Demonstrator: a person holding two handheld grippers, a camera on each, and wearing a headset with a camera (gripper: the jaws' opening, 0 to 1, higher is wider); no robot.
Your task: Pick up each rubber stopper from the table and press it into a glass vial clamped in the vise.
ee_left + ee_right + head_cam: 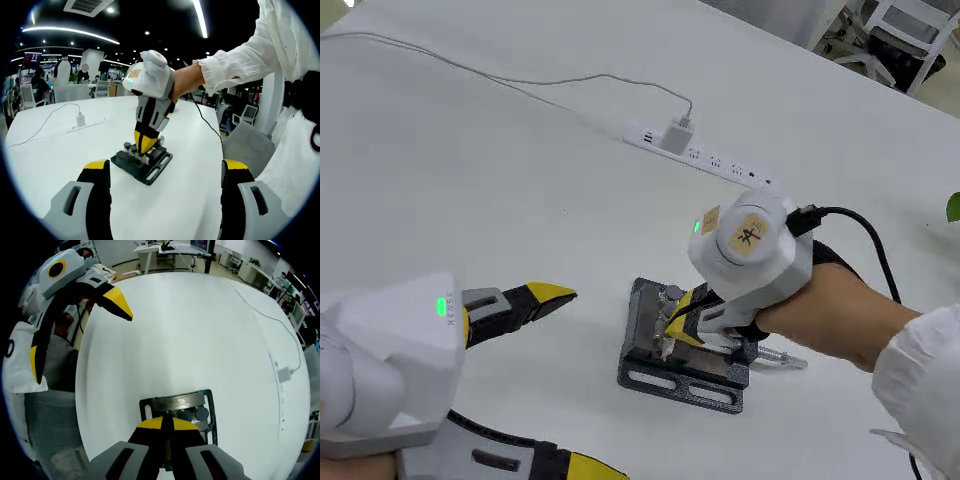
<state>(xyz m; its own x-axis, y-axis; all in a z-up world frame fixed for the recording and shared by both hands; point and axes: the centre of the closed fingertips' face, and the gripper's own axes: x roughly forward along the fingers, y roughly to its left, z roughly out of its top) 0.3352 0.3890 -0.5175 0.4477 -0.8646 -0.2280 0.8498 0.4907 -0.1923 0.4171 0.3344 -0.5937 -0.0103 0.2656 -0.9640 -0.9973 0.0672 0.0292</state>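
A small black vise (665,375) sits on the white table (520,180), with glass vials clamped in it. Grey stoppers (201,413) cap the vials, seen from above in the right gripper view. My right gripper (678,322) points down onto the vise top with its yellow tips shut together; I see nothing between them. The same shut tips (167,421) touch the vise's (172,402) near edge. My left gripper (575,380) hovers left of the vise, open wide and empty. In the left gripper view its jaws (166,167) frame the vise (145,164) and the right gripper (145,142).
A white power strip (705,157) with a plugged charger (677,133) and its cable lies at the back of the table. A black cable (875,250) trails from the right gripper. The table edge and a mesh bin (50,425) are near the left gripper.
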